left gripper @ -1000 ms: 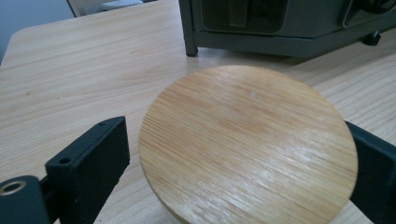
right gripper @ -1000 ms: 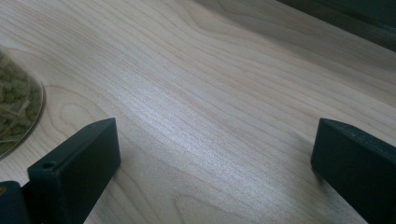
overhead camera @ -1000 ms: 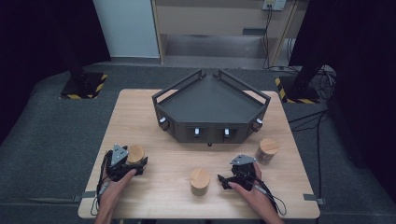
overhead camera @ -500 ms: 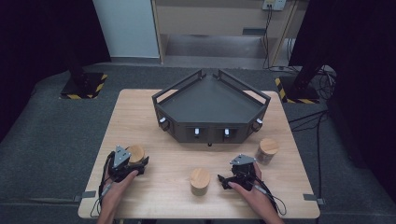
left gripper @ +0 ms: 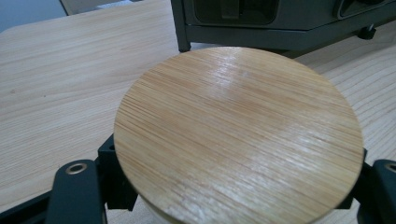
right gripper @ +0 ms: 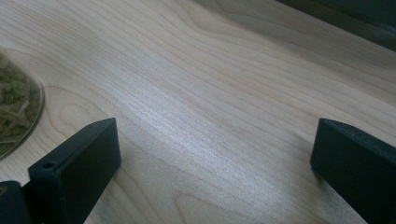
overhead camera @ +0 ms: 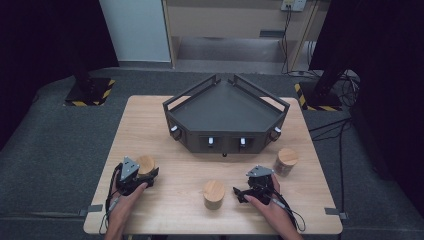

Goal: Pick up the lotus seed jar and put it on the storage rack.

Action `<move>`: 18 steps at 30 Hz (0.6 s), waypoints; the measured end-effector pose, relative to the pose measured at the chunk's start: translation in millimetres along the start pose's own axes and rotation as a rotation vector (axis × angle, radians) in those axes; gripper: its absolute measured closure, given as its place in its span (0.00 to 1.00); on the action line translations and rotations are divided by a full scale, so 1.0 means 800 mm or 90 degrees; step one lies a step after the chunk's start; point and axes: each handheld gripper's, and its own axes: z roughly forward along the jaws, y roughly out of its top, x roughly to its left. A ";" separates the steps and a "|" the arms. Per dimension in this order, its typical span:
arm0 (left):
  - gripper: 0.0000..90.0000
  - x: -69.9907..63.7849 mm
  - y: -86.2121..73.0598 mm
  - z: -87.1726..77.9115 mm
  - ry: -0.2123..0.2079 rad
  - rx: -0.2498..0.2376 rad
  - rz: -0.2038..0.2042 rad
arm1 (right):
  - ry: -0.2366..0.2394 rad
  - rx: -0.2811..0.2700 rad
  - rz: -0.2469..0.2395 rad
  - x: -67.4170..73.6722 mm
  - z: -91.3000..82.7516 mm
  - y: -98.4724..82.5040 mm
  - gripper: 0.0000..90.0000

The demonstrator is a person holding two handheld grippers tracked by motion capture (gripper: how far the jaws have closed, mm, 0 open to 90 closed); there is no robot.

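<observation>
Left gripper (overhead camera: 142, 176) just closed on jar (left gripper: 238, 135), right gripper (overhead camera: 241, 194) spread wide, empty, right of middle jar (overhead camera: 214, 194) on table (overhead camera: 150, 125).

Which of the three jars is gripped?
The left jar, clamped between the left gripper's jaws; the middle and right jars stand free.

**Lids and edges conceal the jars**

In the left gripper view, the wooden lid (left gripper: 238, 135) between the jaws hides the jar body beneath it. In the right gripper view, the jar (right gripper: 16, 116) beside the left-hand jaw is cut off by the picture's edge.
</observation>
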 end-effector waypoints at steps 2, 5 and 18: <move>0.27 0.001 0.002 0.000 -0.005 0.003 0.002 | -0.001 0.000 0.002 0.001 0.000 0.000 0.02; 0.27 0.000 0.004 -0.002 -0.011 0.000 0.009 | -0.001 0.000 0.001 0.001 0.000 0.000 0.02; 0.27 0.005 0.016 -0.008 -0.029 -0.001 0.020 | -0.001 -0.001 0.001 0.001 0.000 0.000 0.02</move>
